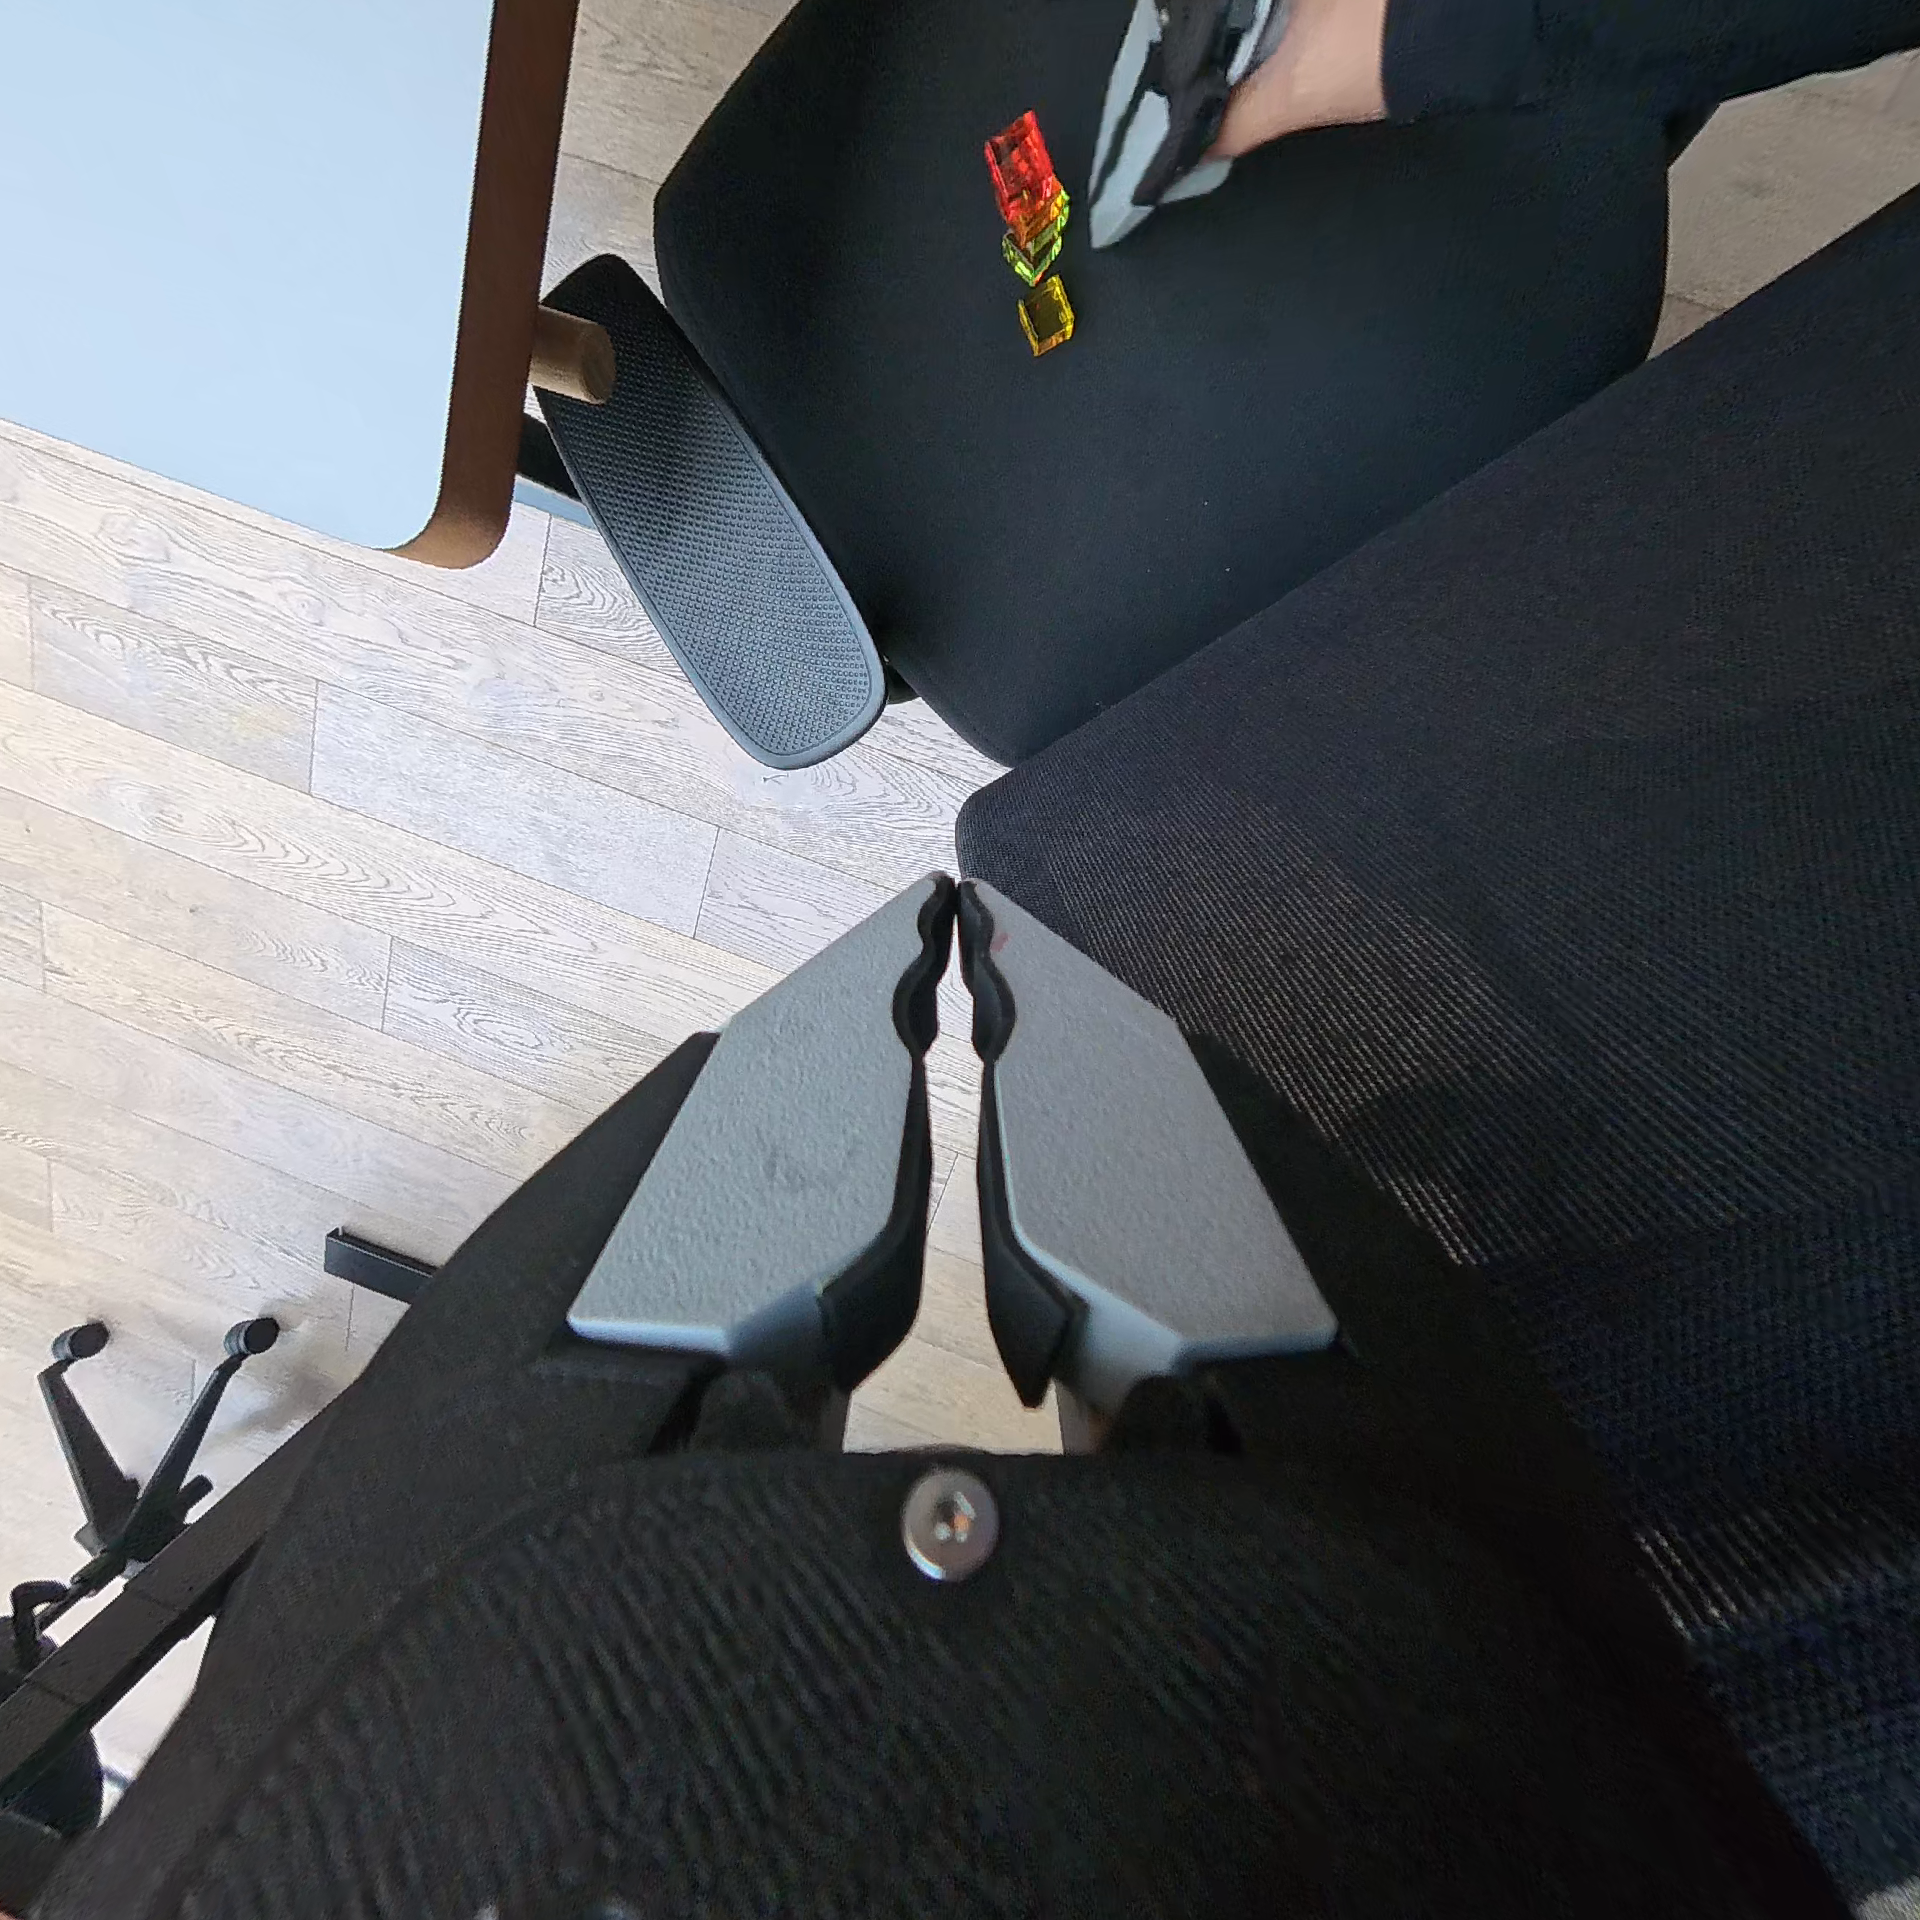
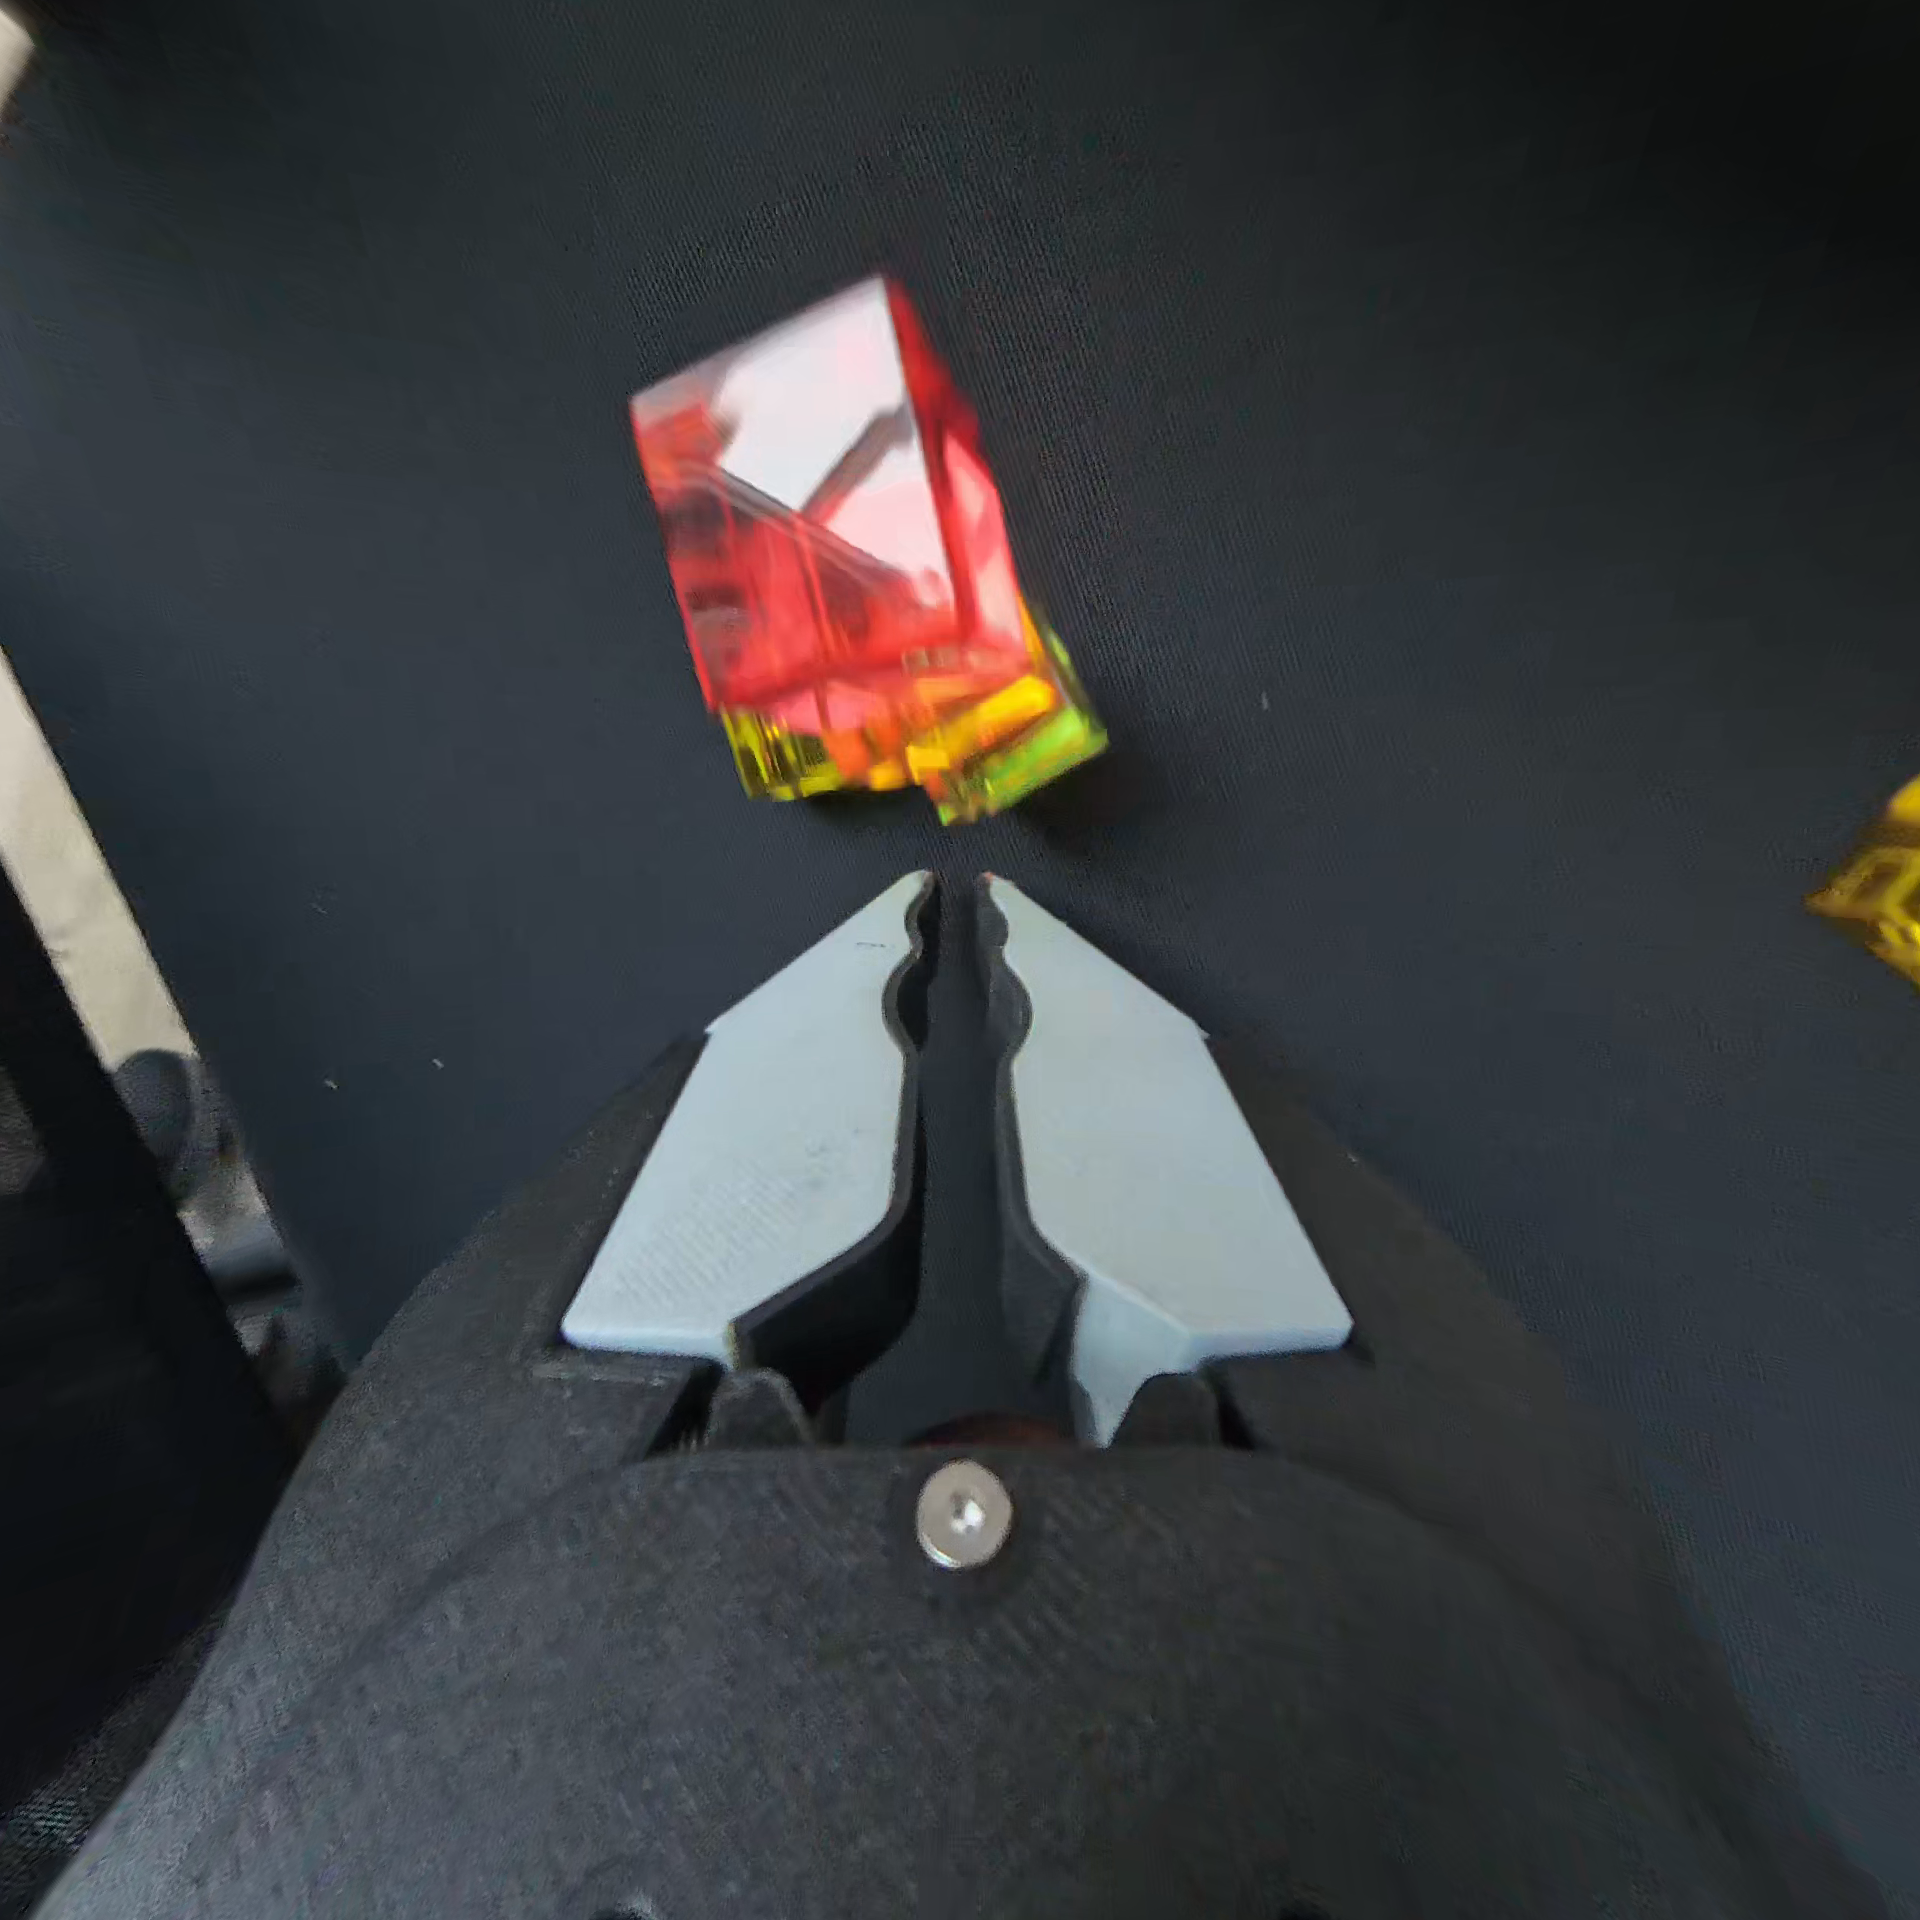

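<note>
The right gripper hovers just short of a stack of clear red and yellow-green cubes on a black chair seat, fingers nearly closed, empty. The left gripper, fingers closed on nothing, hangs beside a mesh chair back. A yellow cube lies near the stack.

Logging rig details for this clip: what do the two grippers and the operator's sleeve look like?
Both grippers match. The left gripper and right gripper each have two tapering light grey fingers lined with wavy black pads, on a textured black body with a silver screw at its centre. No cables show. In the left wrist view, the hand on the right gripper wears a dark sleeve.
</note>
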`<state>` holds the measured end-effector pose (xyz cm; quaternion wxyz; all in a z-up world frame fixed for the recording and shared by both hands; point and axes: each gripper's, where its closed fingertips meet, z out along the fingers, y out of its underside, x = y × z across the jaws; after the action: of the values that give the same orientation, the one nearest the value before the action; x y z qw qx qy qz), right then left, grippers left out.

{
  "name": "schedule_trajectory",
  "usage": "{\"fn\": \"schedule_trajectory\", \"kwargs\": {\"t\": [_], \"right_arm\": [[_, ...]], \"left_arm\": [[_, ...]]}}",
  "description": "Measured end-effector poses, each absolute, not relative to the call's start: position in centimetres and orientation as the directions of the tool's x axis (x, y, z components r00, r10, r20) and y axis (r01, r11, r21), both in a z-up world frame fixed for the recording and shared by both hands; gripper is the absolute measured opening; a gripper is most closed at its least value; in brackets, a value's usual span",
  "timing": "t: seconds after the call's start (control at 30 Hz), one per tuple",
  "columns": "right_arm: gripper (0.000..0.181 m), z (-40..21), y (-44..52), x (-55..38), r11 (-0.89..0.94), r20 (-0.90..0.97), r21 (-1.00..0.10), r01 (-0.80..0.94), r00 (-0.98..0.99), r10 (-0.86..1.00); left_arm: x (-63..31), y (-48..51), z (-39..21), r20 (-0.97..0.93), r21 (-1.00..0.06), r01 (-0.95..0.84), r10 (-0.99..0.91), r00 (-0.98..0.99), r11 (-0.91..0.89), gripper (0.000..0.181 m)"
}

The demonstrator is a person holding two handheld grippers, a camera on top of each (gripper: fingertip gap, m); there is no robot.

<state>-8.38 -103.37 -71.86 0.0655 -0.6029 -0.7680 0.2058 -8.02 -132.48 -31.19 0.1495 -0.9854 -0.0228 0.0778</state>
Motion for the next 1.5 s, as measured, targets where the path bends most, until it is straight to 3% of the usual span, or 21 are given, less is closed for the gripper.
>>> {"fn": "schedule_trajectory", "kwargs": {"t": [0.37,0.93,1.13,1.33,1.5], "right_arm": [[0.005,-70.7,-103.2,-10.2,0.216,-0.116,-0.416,0.883,-0.287,0.951],[0.013,-71.6,-102.9,-4.0,-0.003,-0.246,-0.338,0.941,-0.086,0.965],[0.011,-71.7,-102.7,-8.0,0.033,-0.216,-0.346,0.938,-0.114,0.970],[0.005,-71.2,-106.7,-9.2,0.117,-0.275,-0.282,0.952,-0.197,0.941],[0.005,-68.5,-109.1,-3.6,0.143,-0.316,-0.196,0.970,-0.201,0.927]], "left_arm": [[-8.1,-132.5,-31.2,-0.144,-0.303,0.028,0.075,0.987,-0.952,0.000],[-8.1,-132.5,-31.2,-0.151,-0.302,0.022,0.070,0.986,-0.953,0.000],[-7.9,-132.6,-31.2,-0.157,-0.299,0.002,0.051,0.986,-0.954,0.000],[-8.1,-131.8,-30.3,-0.193,-0.351,-0.037,0.034,0.981,-0.936,0.000],[-8.2,-131.2,-29.7,-0.194,-0.390,-0.043,0.037,0.980,-0.920,0.000]]}}
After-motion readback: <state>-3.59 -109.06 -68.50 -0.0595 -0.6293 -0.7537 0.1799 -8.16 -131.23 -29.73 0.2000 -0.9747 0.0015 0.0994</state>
